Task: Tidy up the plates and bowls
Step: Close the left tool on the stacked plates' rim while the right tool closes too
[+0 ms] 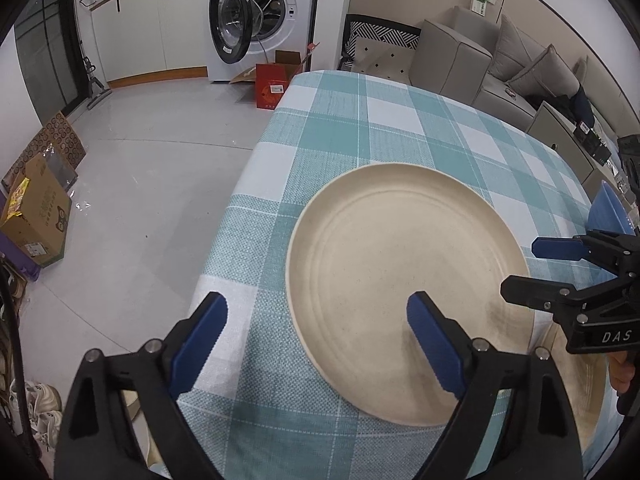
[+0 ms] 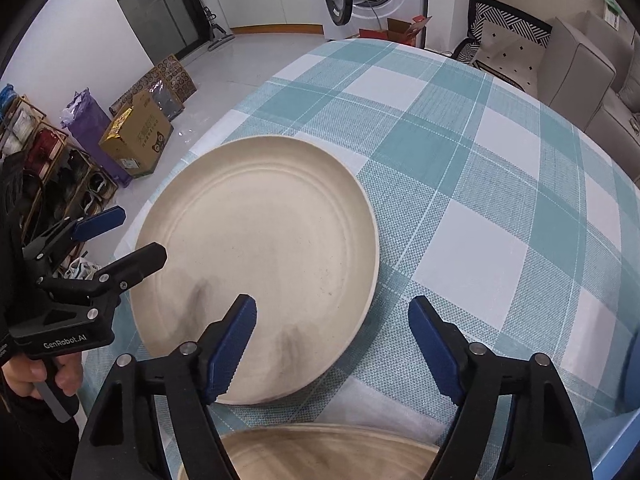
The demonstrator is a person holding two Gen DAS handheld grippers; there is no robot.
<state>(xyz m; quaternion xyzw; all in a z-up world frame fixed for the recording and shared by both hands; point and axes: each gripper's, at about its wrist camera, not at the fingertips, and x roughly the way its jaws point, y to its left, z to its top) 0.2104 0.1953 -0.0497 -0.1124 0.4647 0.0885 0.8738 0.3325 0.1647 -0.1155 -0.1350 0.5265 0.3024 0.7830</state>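
A large cream plate (image 1: pixel 404 288) (image 2: pixel 260 256) lies flat on the teal checked tablecloth (image 1: pixel 360 128). My left gripper (image 1: pixel 317 308) (image 2: pixel 140 234) is open and straddles the plate's left rim, one finger over the cloth and one over the plate. My right gripper (image 2: pixel 332 308) (image 1: pixel 520 269) is open astride the plate's right rim; its pads do not touch it. A second, tan plate (image 2: pixel 320 456) (image 1: pixel 576 380) lies nearer, partly hidden under the grippers. Part of a blue bowl (image 1: pixel 608 212) shows at the right edge.
The table's left edge (image 1: pixel 224 220) drops to a grey floor with cardboard boxes (image 1: pixel 36 208) and a shoe rack (image 2: pixel 48 168). A washing machine (image 1: pixel 256 20) with its door open stands beyond the table. A grey sofa (image 1: pixel 500 64) runs along the far right.
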